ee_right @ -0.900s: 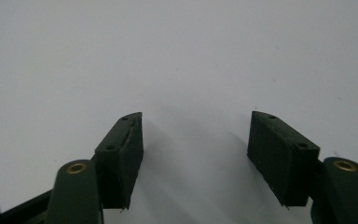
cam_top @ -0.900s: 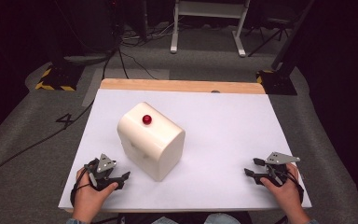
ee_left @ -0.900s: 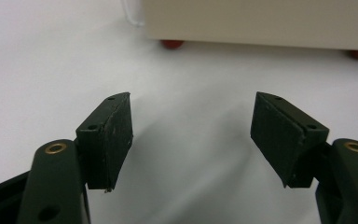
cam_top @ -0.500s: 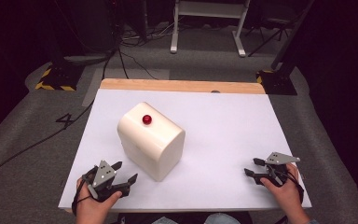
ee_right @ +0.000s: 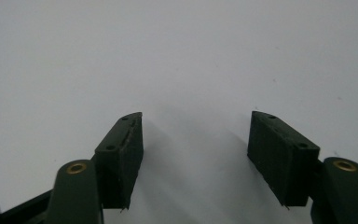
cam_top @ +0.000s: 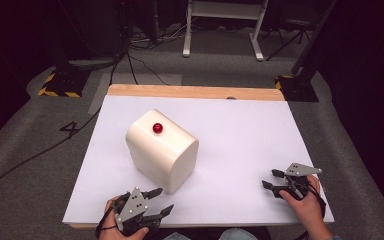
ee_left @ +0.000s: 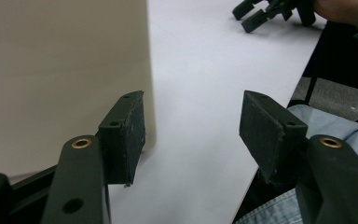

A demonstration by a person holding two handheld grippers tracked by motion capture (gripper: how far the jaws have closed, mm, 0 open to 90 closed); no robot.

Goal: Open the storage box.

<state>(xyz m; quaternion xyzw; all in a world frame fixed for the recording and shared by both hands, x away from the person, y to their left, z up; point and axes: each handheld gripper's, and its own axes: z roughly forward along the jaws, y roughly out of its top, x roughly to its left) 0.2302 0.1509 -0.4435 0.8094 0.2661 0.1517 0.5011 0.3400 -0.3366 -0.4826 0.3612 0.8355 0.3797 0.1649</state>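
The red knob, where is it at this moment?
In the high view, the red knob sits on top of the cream box, left of the table's middle, beyond the left tongs.

A single mark can be read: a dark figure "4" [cam_top: 70,128] on the grey floor covering to the left of the desk, seen in the high view. Farther back on that side, a yellow-and-black hazard stripe [cam_top: 56,93] edges the foot of a dark stand; it is a warning pattern and carries no lettering.
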